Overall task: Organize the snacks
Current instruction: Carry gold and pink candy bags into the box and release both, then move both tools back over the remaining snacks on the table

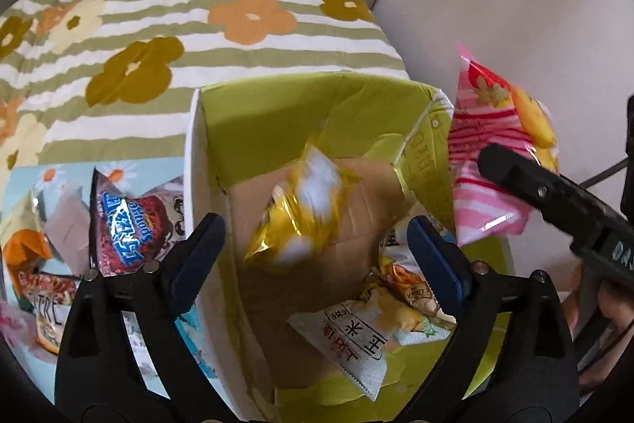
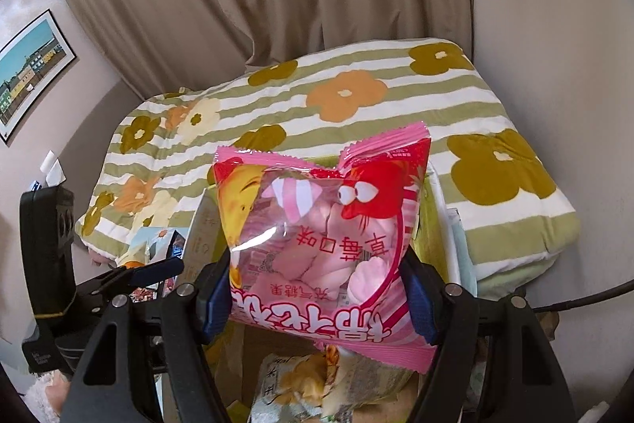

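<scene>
Left gripper [image 1: 313,252] is being held with its jaws wide apart over the open box [image 1: 198,153], and nothing is being pressed between its pads; a yellow packet [image 1: 293,209], blurred, is being seen in the gap ahead of the fingers, apparently dropping free toward the cardboard floor of the box. Right gripper [image 2: 321,288] is being kept clamped on the pink marshmallow bag [image 2: 317,224], gripped across its lower half, so that the bag's long axis is being carried upright, along the fingers and away from the camera. In the left wrist view that bag [image 1: 487,161] is being shown at about 2 o'clock from the box's middle, just outside and above the right-hand wall. In the right wrist view the box floor and the packets already in it [image 2: 293,387] are being seen at 6 o'clock, directly under the bag. The coming move is judged to turn on this: the box opening lies below and slightly toward 9 o'clock of the bag, and the right hand is the one placed to lower it. More snacks [image 1: 130,221] are being left on the bed [image 1: 245,22] at 9 o'clock of the box, nearer the left gripper.
</scene>
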`<state>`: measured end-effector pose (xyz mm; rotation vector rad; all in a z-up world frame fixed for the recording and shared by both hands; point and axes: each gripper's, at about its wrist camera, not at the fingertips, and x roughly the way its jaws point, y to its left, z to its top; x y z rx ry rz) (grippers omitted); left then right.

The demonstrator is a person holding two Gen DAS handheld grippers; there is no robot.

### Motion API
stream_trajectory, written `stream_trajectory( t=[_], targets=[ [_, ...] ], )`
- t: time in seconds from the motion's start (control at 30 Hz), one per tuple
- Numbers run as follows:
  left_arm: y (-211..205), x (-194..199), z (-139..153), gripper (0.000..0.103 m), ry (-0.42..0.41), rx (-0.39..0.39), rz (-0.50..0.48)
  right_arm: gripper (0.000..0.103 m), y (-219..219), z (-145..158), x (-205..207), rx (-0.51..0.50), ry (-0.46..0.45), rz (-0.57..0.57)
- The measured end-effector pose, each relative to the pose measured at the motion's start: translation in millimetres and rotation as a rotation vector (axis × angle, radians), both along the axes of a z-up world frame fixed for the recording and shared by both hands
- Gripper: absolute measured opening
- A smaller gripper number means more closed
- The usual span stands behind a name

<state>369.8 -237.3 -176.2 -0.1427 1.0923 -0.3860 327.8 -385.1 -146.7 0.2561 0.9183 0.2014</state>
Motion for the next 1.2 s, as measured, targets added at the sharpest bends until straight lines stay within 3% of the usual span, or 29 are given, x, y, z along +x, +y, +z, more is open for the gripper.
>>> stream_trajectory(
  t=[0.33, 0.5, 0.57, 0.6, 0.73, 1.0, 1.2],
  targets=[
    [23, -19, 6, 0.093, -0.04, 0.084, 0.019, 0.068, 4, -8, 17, -0.035, 0.027, 0.017],
    [33, -24, 9, 0.093, -0.039, 0.076, 0.03, 0.07, 11, -12, 29, -0.053, 0.042, 0.033],
    [36, -22, 10, 0.093, -0.036, 0.068, 0.037, 0.087, 13, -13, 30, -0.068, 0.036, 0.028],
    [38, -23, 10, 0.093, -0.036, 0.067, 0.041, 0.102, 14, -11, 28, -0.08, 0.011, 0.021],
    [38, -27, 11, 0.093, -0.042, 0.079, 0.039, 0.102, 14, -5, 15, -0.086, -0.056, 0.031],
    [35, -43, 15, 0.093, -0.053, 0.078, 0.046, 0.102, 8, -5, -7, -0.064, -0.024, 0.045],
    [35, -62, 36, 0.093, -0.1, 0.076, 0.063, 0.102, 7, 17, -28, -0.062, -0.064, 0.051]
  ],
)
